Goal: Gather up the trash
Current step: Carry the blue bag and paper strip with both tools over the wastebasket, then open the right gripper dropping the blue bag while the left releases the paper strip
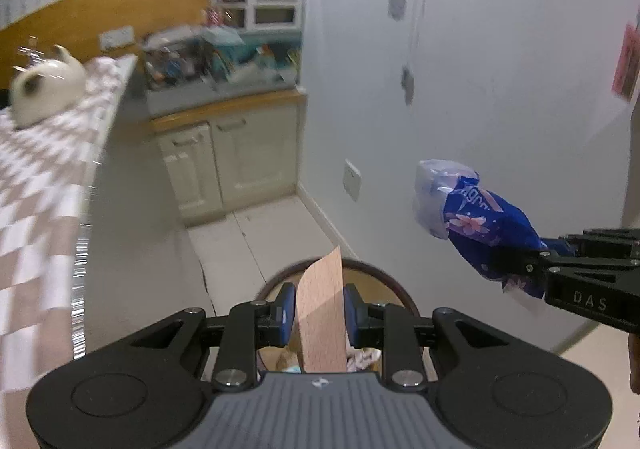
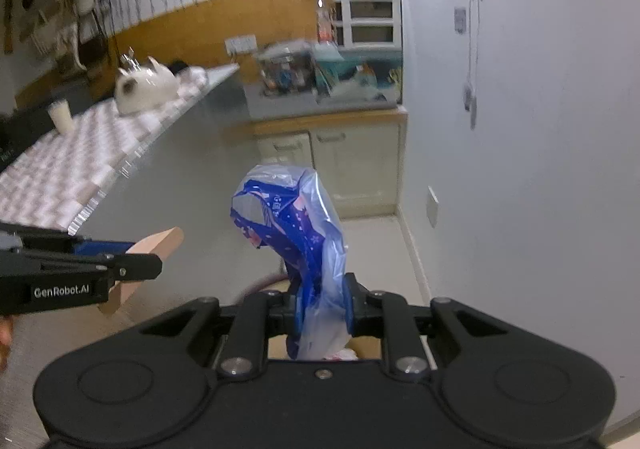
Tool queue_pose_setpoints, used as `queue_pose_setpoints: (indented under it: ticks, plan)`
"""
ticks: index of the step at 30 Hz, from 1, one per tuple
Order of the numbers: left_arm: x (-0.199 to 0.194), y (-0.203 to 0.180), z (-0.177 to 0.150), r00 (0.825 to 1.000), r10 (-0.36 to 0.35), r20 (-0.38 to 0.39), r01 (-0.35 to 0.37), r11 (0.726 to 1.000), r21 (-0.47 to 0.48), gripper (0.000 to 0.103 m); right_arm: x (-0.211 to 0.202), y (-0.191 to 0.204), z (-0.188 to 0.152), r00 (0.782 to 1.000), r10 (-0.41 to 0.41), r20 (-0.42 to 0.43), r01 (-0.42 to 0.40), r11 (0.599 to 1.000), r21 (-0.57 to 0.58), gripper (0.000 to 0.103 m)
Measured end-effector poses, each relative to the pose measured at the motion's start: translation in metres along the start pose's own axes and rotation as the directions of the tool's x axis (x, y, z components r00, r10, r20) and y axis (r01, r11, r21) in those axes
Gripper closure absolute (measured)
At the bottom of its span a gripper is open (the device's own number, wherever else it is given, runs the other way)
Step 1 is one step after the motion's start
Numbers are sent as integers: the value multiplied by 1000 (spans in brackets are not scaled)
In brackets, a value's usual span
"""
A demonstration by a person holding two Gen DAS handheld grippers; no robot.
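- Blue plastic wrapper [image 2: 296,233] with pink flower print, clear film on its outer side; white lettering on it, partly legible "ugh" in the left view, rest unreadable.
- Wrapper pinched between the fingers of the right gripper [image 2: 323,309], jaws nearly closed on it; it sticks up and forward from the tips, tail hangs below the pads.
- Right gripper [image 1: 520,265] seen from the left wrist: comes in from the right side, pointing left, side plate reads "DAS"; wrapper [image 1: 476,221] projects past its tips.
- Tan cardboard strip [image 1: 322,313] clamped between the blue pads [image 1: 286,309] of the left gripper [image 1: 320,311]; jaws narrowed onto it, strip stands upright, extends above and below the pads.
- Left gripper [image 2: 148,261] seen from the right wrist: enters from the left, pointing right, side label "GenRobot.AI"; strip [image 2: 160,243] pokes out beyond and under its tips.
- Both grippers held side by side, near but apart.
- Round bin [image 1: 396,285] with dark rim directly below and just ahead of the left gripper; crumpled bits inside, blurred.
- Bin rim [image 2: 260,285] just visible ahead of the right gripper's left finger.
- Checkered tablecloth [image 2: 80,157] on table to the left; white teapot [image 2: 144,89] and a white cup [image 2: 61,115] on it.
- Cream cabinet [image 1: 228,165] further ahead, cluttered counter on top.
- Pale wall [image 1: 480,89] to the right, socket plate [image 1: 353,179] low on it.
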State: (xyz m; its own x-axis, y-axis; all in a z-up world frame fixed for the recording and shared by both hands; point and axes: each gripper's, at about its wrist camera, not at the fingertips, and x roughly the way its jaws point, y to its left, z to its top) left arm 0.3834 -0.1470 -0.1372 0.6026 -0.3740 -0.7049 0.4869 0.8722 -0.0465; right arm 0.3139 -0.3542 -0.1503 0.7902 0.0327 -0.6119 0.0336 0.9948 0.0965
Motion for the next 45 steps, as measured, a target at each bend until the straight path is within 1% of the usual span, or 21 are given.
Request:
queue_pose_setpoints:
  ticks: [4, 6, 12, 15, 19, 22, 25, 28, 31, 34, 39, 42, 45]
  plan:
    - [40, 3, 6, 996, -16, -84, 19, 999, 35, 76, 32, -10, -6, 998, -9, -68, 8, 1000, -15, 83]
    - [56, 5, 8, 993, -19, -117, 25, 998, 53, 76, 49, -11, -9, 994, -13, -106, 9, 999, -40, 83]
    - [102, 15, 12, 976, -26, -216, 44, 996, 79, 76, 96, -12, -14, 975, -1, -224, -17, 997, -79, 83]
    - [122, 19, 13, 965, -26, -262, 50, 995, 88, 76, 119, -11, -15, 958, 12, -287, -40, 995, -89, 83]
    - [152, 23, 9, 944, -25, -328, 56, 995, 85, 76, 149, -7, -19, 928, 15, -373, -54, 994, -95, 83]
    - [170, 25, 7, 929, -24, -369, 57, 995, 80, 76, 168, -6, -24, 906, 24, -422, -65, 994, -84, 83]
    - [189, 28, 3, 910, -30, -413, 66, 995, 71, 76, 187, -5, -28, 885, 22, -465, -67, 994, -81, 82]
    - [207, 29, 0, 889, -12, -457, 67, 992, 103, 76, 205, -4, -33, 864, 22, -503, -73, 994, -81, 82]
    - [218, 25, -3, 876, 2, -483, 67, 990, 127, 76, 219, -2, -38, 847, 23, -532, -77, 994, -81, 82]
    - [228, 26, -2, 868, 7, -496, 70, 988, 136, 76, 231, 1, -42, 834, 24, -552, -77, 994, -73, 82]
    - [236, 28, -1, 864, 8, -503, 65, 990, 126, 76, 246, 2, -46, 825, 40, -564, -78, 996, -44, 81]
    - [236, 26, -1, 864, 11, -504, 65, 989, 133, 76, 251, 3, -48, 821, 42, -569, -82, 996, -45, 81]
    - [235, 25, -4, 858, 18, -513, 65, 988, 143, 76, 252, 2, -50, 816, 40, -576, -78, 996, -41, 81]
